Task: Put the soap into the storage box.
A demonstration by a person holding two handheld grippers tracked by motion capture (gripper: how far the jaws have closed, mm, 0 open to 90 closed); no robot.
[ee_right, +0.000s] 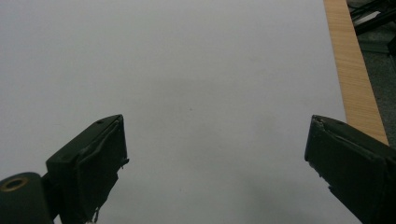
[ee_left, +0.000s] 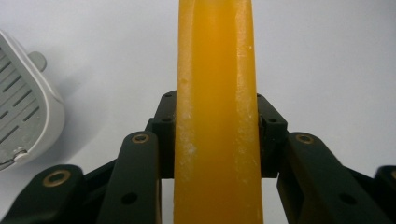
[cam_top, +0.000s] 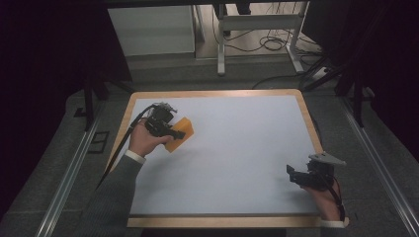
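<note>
- Right tongs (cam_top: 296,176) sit at the near right corner of the tabletop (cam_top: 237,148), well apart from the sponge; in the right gripper view the jaws stand wide with nothing between them, bare white surface beyond.
- Left tongs (cam_top: 173,132) are clenched on the sponge (cam_top: 179,133), an orange block, at the far left of the tabletop. In the left gripper view the pads (ee_left: 164,121) press both its sides and it (ee_left: 215,112) runs straight up between them.
- A grey slotted object (ee_left: 23,107) lies just beside the sponge in that view; what it is I cannot tell.
- Judgement: the step in hand looks like carrying or wiping with the sponge. The next move calls for keeping the squeeze firm while the sponge meets the tabletop flat.
</note>
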